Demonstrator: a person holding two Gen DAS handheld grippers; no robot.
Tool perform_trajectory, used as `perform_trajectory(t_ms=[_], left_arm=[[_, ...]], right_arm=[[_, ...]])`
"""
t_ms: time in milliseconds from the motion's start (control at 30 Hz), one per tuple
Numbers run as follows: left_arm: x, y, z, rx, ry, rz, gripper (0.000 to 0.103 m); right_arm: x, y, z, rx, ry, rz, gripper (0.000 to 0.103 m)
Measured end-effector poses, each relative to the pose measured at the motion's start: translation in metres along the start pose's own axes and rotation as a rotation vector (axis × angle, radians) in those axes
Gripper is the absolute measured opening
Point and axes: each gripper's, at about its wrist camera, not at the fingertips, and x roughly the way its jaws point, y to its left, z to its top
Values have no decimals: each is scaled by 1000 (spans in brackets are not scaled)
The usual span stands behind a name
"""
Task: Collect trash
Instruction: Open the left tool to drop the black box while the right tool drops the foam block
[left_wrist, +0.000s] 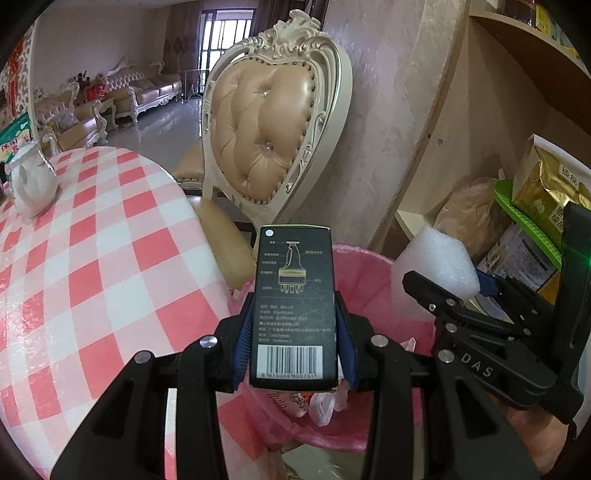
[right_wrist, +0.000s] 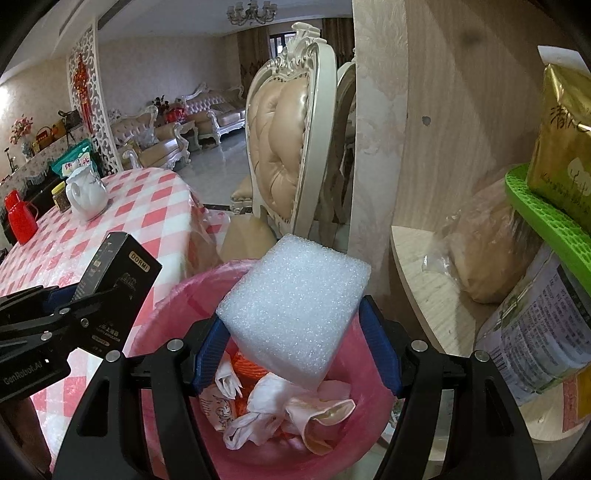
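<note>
From my left wrist view, my left gripper pinches the black box by its long sides, long axis pointing away from me, its far end over the near rim of the pink bin; release should drop it in, I judge. From my right wrist view, my right gripper clamps the white foam block above the bin's middle, probably squarely, jaws spread wide around it; trash lies below.
</note>
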Motion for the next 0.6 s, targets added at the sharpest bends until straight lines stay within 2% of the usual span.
perform_trajectory(t_ms=[233, 300, 600], left_arm=[[7, -1, 0, -11, 18, -18, 40], [9, 0, 0, -16, 20, -19, 44], [6, 6, -4, -36, 23, -15, 52]], right_arm=[[3, -3, -2, 6, 3, 0, 69], [4, -4, -2, 9, 3, -2, 74], [2, -5, -5, 13, 6, 4, 77]])
